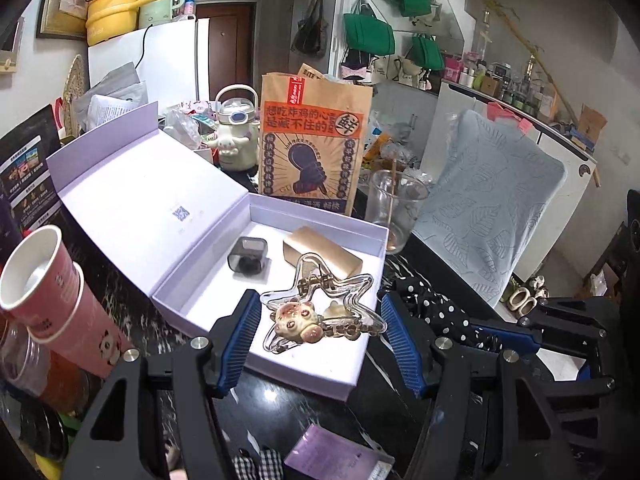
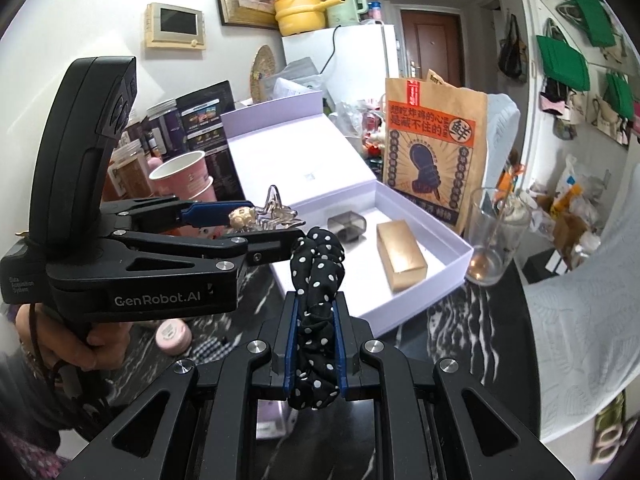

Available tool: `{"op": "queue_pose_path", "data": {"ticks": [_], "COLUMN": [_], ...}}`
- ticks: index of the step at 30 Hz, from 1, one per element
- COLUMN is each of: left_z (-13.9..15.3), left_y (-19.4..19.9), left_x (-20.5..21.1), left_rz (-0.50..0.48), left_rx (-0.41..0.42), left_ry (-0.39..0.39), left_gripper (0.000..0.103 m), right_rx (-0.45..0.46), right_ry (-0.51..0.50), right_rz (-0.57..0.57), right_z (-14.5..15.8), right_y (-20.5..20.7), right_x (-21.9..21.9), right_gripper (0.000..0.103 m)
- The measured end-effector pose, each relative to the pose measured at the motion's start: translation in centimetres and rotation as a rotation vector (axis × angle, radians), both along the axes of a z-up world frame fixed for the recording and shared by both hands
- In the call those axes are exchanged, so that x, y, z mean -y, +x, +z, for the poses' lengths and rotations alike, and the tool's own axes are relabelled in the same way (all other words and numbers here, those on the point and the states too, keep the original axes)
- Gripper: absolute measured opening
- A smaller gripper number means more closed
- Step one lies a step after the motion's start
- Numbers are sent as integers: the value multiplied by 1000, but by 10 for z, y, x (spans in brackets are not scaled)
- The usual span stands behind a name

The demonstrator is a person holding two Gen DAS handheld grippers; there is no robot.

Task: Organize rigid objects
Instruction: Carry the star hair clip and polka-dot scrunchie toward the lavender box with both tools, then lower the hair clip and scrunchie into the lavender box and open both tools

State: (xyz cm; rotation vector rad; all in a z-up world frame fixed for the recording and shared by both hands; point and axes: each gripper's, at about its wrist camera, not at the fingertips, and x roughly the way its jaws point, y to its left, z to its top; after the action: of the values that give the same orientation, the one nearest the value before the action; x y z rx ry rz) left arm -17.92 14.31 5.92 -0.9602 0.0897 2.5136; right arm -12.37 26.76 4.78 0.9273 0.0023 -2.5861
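My left gripper point(image 1: 320, 304) is shut on a clear star-shaped hair clip point(image 1: 320, 312) with a cream animal charm, held just above the near corner of an open lilac box point(image 1: 320, 212). Inside the box lie a smoky grey case point(image 1: 248, 258) and a gold bar-shaped box point(image 1: 324, 252). In the right wrist view the left gripper point(image 2: 272, 220) holds the clip point(image 2: 276, 208) left of the box point(image 2: 400, 316). My right gripper point(image 2: 318, 300) is shut on a black polka-dot scrunchie point(image 2: 318, 272), in front of the box's near edge; the scrunchie point(image 1: 432, 308) also shows in the left wrist view.
An empty glass point(image 1: 394, 208) and a brown paper bag point(image 1: 314, 140) stand behind the box. Stacked pink paper cups point(image 1: 48, 280) lean at the left. A chair with a blue cover point(image 1: 492, 200) is on the right. A pink round tin point(image 2: 173, 336) lies near the hand.
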Motion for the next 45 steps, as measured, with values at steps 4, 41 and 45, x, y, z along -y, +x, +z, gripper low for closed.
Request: {"op": "queue_pose_path", "data": {"ticks": [4,41,45], "left_z": [2,-56,-63], "left_y": [-12,-92,-97], "left_x": [0,5,7], "left_rz": [6,66,62], "left_rx": [-7,67,83], "left_ry": [-5,-92,-97], "left_gripper": [62,62,62], "right_rx": [-8,50,60], "right_ry": [9,32,29], "right_rz": [5,30,18], "right_z": [4,-38,-45], "right_y": [-13,-107,-111], "right_x": [1,13,13], "right_gripper": [15,15,15]}}
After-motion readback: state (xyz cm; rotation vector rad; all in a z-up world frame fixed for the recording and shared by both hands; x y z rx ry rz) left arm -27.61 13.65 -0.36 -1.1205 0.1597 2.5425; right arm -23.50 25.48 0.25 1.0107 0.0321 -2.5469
